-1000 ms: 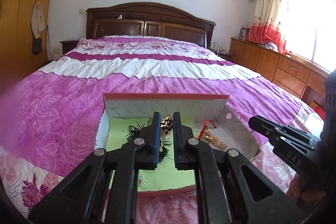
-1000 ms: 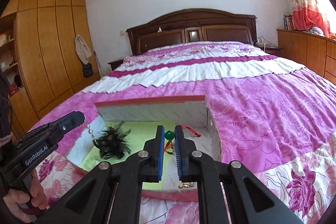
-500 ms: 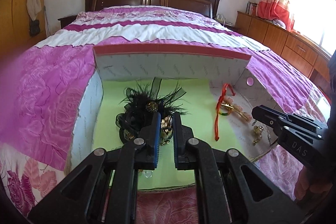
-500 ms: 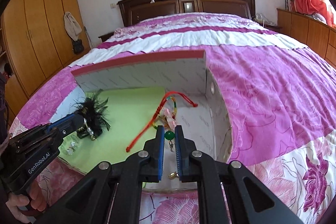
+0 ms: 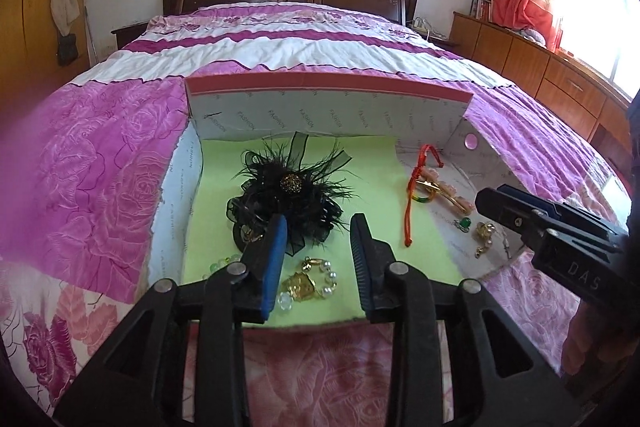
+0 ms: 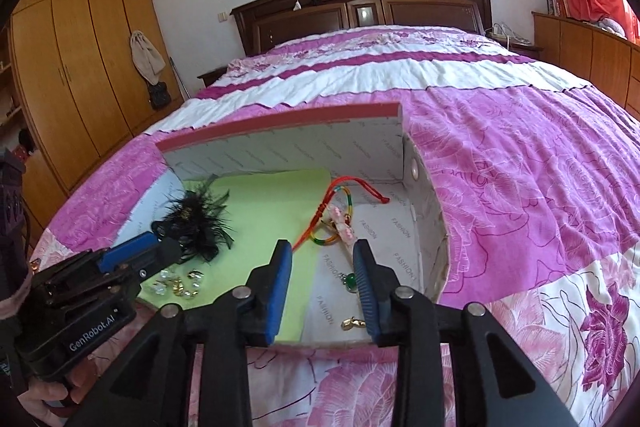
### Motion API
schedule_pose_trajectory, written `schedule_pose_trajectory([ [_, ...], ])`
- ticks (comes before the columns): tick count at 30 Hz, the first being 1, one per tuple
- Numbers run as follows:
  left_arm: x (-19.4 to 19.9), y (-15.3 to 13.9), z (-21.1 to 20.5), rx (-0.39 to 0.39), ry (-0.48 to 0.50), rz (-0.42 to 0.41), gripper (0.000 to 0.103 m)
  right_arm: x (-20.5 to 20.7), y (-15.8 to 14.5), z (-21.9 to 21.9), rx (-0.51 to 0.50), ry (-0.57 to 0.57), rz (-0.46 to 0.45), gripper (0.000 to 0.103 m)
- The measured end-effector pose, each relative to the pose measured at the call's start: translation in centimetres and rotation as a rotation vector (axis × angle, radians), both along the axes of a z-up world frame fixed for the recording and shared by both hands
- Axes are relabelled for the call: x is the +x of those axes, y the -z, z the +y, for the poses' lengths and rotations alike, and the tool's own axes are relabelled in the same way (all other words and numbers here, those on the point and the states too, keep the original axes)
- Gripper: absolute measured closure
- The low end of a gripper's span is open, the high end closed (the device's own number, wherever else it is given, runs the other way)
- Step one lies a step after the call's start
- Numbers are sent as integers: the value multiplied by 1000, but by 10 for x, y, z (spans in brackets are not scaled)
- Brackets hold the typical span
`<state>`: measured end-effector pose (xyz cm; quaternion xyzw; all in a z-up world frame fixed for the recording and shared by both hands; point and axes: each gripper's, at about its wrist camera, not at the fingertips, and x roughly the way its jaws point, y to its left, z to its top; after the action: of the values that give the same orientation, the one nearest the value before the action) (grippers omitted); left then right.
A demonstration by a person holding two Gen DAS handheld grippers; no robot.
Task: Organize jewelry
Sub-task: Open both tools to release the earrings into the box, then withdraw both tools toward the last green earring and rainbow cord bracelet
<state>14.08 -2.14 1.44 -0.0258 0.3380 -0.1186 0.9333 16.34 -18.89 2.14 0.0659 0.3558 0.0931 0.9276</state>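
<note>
My left gripper (image 5: 318, 259) sits low centre of the left wrist view with jaws spread and nothing held, over the near edge of the open box (image 5: 328, 115); a gold-and-pearl brooch (image 5: 308, 283) lies on the green liner (image 5: 372, 167) between the fingers, and the black feather brooch (image 5: 288, 195) is just above. My right gripper (image 6: 322, 279) is also spread and empty at lower centre of the right wrist view, with the green pendant (image 6: 350, 281) beside its right finger, a small gold piece (image 6: 352, 323) below that, and the red cord bracelet (image 6: 336, 211) just above. The box rests on the pink floral bedspread (image 6: 520, 187).
</note>
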Motion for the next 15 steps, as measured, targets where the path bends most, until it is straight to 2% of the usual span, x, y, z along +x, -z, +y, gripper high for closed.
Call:
schedule_pose_trajectory([
  [5,-10,-8,3,-13,2,-2,77,-17,-15,-1,22,4,-41,58],
  [15,-34,-25,14,-47,-7,1,76,-54,-37,-10,74,7,-85,58],
])
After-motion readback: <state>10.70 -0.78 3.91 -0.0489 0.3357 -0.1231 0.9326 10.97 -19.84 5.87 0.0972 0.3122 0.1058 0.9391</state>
